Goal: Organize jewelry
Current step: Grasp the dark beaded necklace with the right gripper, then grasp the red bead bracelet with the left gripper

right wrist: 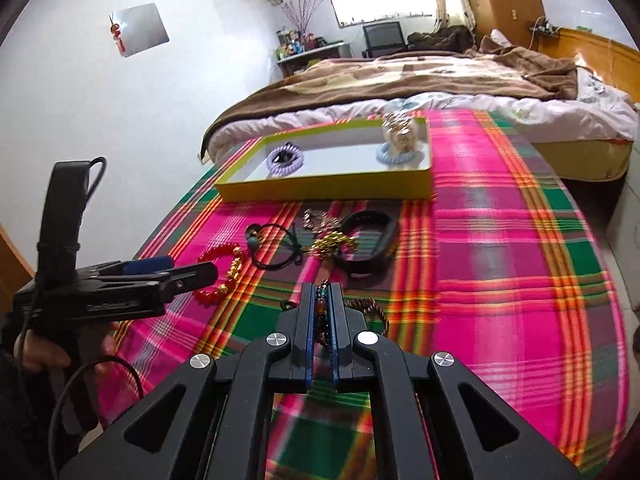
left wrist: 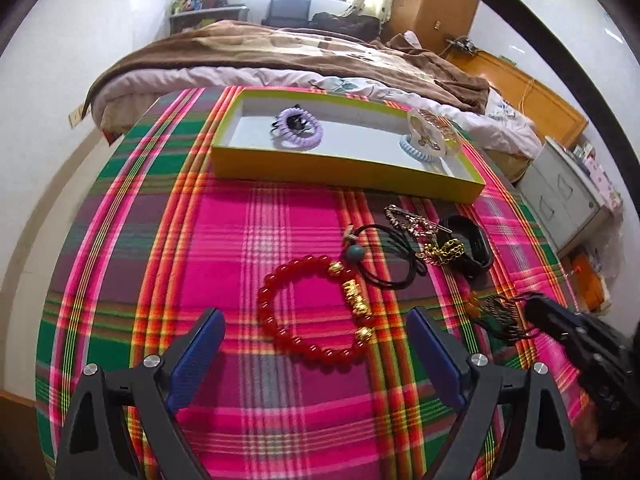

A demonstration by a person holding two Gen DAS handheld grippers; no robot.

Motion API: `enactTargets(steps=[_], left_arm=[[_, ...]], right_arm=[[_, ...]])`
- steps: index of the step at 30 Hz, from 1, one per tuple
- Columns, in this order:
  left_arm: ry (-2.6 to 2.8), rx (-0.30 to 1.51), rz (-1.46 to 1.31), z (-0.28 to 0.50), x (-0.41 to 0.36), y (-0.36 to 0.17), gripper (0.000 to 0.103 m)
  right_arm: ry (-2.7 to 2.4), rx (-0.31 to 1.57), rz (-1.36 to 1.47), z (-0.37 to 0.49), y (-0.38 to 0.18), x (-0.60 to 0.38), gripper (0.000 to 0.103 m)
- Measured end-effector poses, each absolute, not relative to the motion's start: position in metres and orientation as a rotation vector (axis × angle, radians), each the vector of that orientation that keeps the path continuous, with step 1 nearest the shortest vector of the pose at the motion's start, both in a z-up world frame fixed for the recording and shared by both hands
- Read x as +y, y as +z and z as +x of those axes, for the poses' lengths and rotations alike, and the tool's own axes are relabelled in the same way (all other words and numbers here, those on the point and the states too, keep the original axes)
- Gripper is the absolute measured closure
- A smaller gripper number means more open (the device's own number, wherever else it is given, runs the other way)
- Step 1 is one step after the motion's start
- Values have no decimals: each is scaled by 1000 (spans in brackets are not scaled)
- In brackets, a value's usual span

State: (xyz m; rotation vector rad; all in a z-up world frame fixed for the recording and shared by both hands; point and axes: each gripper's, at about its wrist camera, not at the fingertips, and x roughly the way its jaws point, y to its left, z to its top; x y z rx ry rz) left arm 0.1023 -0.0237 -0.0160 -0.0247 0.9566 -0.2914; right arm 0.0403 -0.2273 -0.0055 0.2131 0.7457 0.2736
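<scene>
Jewelry lies loose on the plaid worktop; right gripper pinches a limp beaded strand (light, slippery), left gripper gapes over the red bracelet.

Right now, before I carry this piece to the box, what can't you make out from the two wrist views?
- Beaded piece in the right gripper: right wrist view, the shut fingers cover most of it; its length is unclear.
- Same piece, left wrist view: blurred near the right edge.
- Tangled chains by the black band: too small to count.
- Yellow box: its near wall hides the floor behind it.
</scene>
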Motion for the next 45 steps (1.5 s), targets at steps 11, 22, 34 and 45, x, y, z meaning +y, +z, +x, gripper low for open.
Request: enactTargets(steps=[11,22,34,45], left_arm=[[-222,980,117,117,-54,-30,32],[-220,944,207,116,-73,-32,57],[-267,939,172,117,-71,-32,84],[-310,914,7,113,-37,-12,87]], right_arm=[[257,726,251,35,-8,-247,97],[255,727,261,38,-10,-251,97],[245,735,255,41,-12,-248,97],[244,720,254,41,-7,-247,97]])
